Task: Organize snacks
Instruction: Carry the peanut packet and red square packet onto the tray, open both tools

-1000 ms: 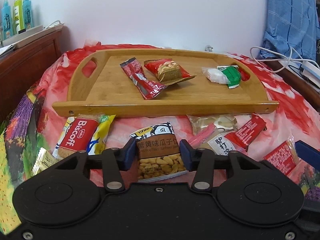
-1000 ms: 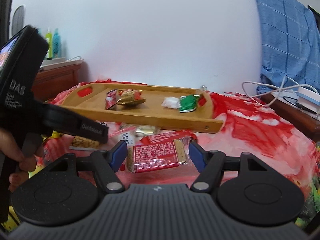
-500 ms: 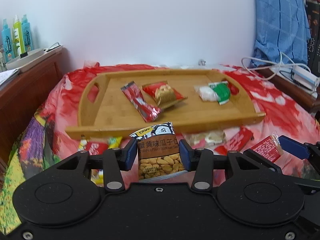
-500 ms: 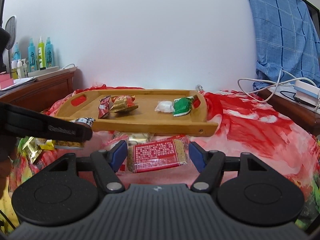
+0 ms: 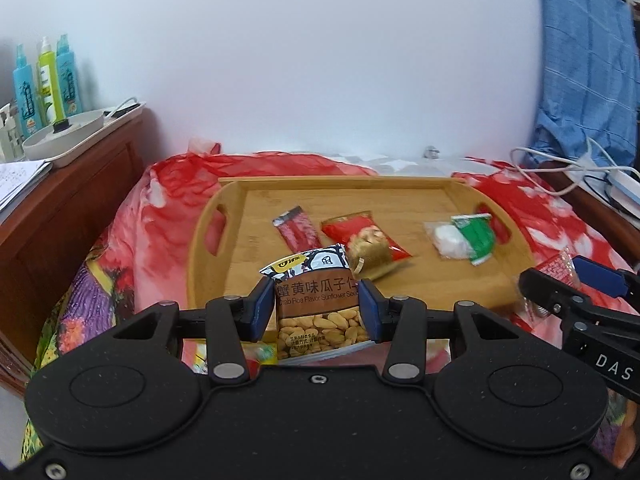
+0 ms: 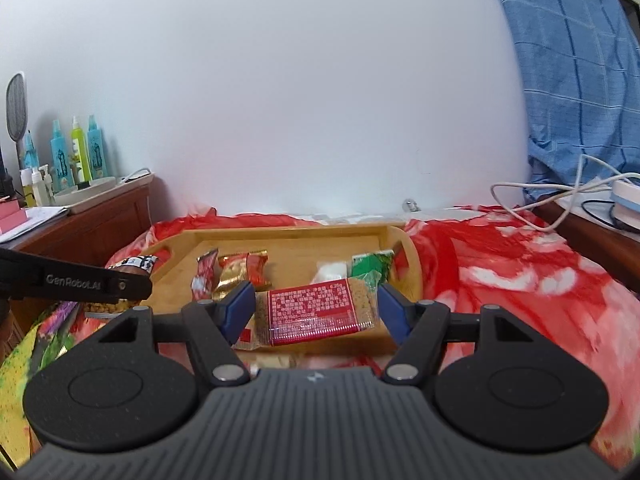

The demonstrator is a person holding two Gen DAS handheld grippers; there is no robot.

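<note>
Two snack packets are being carried toward a wooden tray on a red bedcover. In the left wrist view, a sunflower seed packet is being pinched upright by the left gripper, closed on its sides, above the tray's near edge. In the right wrist view, a red biscuit packet is being gripped flat by the right gripper, partly closed on its ends, near the tray's right front. Each is probably best being lowered onto bare wood, clear of the snacks already lying there.
</note>
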